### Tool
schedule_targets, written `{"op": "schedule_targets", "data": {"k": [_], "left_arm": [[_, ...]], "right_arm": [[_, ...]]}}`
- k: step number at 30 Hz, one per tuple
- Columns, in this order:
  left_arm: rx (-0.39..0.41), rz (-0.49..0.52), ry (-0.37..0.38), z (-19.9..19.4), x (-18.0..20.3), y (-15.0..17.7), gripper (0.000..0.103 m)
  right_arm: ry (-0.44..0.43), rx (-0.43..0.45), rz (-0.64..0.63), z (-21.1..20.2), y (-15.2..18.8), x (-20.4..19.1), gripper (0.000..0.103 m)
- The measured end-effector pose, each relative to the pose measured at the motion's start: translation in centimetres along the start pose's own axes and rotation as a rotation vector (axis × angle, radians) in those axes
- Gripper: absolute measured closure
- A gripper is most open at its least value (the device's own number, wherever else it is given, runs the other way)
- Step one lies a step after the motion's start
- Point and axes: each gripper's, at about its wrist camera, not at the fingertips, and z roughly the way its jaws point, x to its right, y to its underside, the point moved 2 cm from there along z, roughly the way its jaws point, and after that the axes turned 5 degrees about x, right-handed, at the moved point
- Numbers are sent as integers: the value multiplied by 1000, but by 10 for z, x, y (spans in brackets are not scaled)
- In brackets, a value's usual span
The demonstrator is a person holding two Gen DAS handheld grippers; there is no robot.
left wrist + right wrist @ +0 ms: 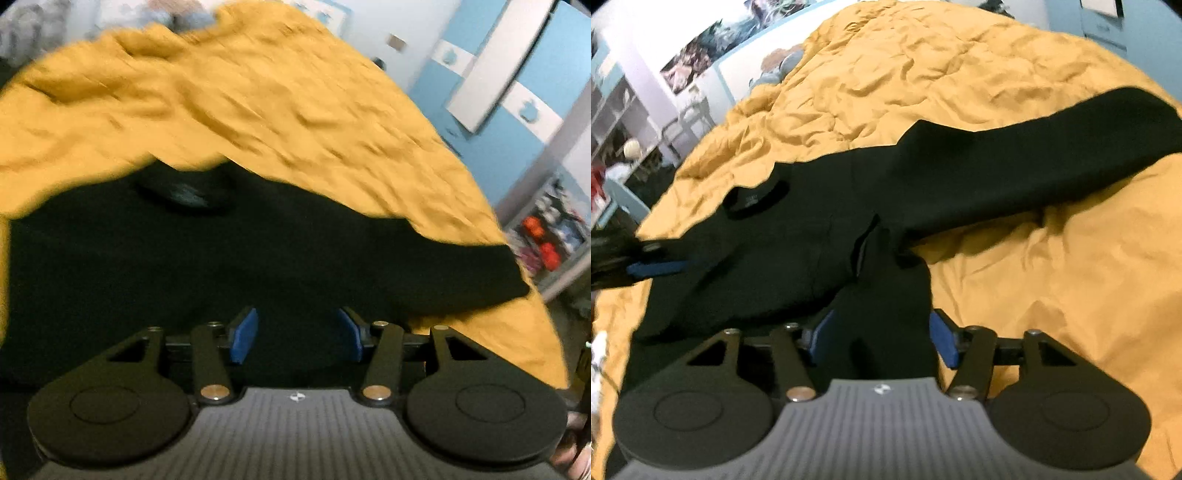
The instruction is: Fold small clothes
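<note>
- Looking through the left wrist view: left gripper (297,334) low in the frame, blue pads (243,336) standing apart with only dark cloth beneath them, nothing pinched.
- Filling the middle of that frame: black long-sleeved knit garment (221,258), soft and matte, collar opening toward upper left, one sleeve tapering to the right edge.
- Lying under it: mustard-yellow quilted bedspread (258,103), puckered and streaked by motion blur across the upper half.
- Standing at upper right: blue and white wardrobe (517,74), hard and glossy.
- Turning to the right wrist view: right gripper (879,336) at lower centre, jaws parted around a bunched fold of the garment (812,206); cloth sits between the pads, contact on the left pad unclear, right pad seemingly clear of it.
- Stretching to the upper right: long sleeve (1034,162), flat and limp on the bedspread (1052,295).
- Entering from the left edge: left gripper (657,267), blurred, over the garment's other side.
- Judging the step: early, garment spread and not yet folded, both tools settling for a grasp.
- Calling next for: closing on a thin layer only, without catching the quilt.
</note>
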Motion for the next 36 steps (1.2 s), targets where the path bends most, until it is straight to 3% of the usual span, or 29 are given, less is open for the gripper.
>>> {"op": "schedule_targets", "data": {"k": [6, 9, 12, 17, 21, 22, 23, 24, 25, 26, 28, 36], "left_arm": [[91, -10, -226, -70, -100, -43, 43], [112, -81, -279, -79, -136, -59, 43], [131, -177, -306, -66, -184, -57, 43], [147, -325, -301, -1, -216, -39, 43], [144, -440, -300, 27, -231, -14, 43], [147, -457, -293, 29, -233, -9, 47], [154, -469, -285, 35, -236, -8, 58], [161, -479, -279, 36, -237, -4, 63], [172, -487, -271, 38, -238, -3, 76], [182, -486, -258, 39, -239, -3, 88], [194, -455, -259, 37, -237, -4, 100], [323, -413, -255, -9, -236, -13, 102]], "right_arm": [[-51, -18, 51, 27, -23, -8, 46], [-44, -38, 53, 47, -32, -13, 48], [-30, -55, 49, 69, -39, -19, 50], [-9, -63, 23, 92, -47, -23, 52], [-3, -77, 26, 106, -49, -21, 61], [-6, -82, 30, 107, -47, -20, 64], [-9, -88, 29, 108, -46, -20, 69], [-12, -93, 18, 110, -45, -22, 82], [-5, -91, 0, 110, -45, -24, 91], [1, -82, -18, 109, -45, -27, 94], [-10, -48, -24, 101, -48, -29, 102], [-125, 102, -92, 57, -75, -53, 103]]}}
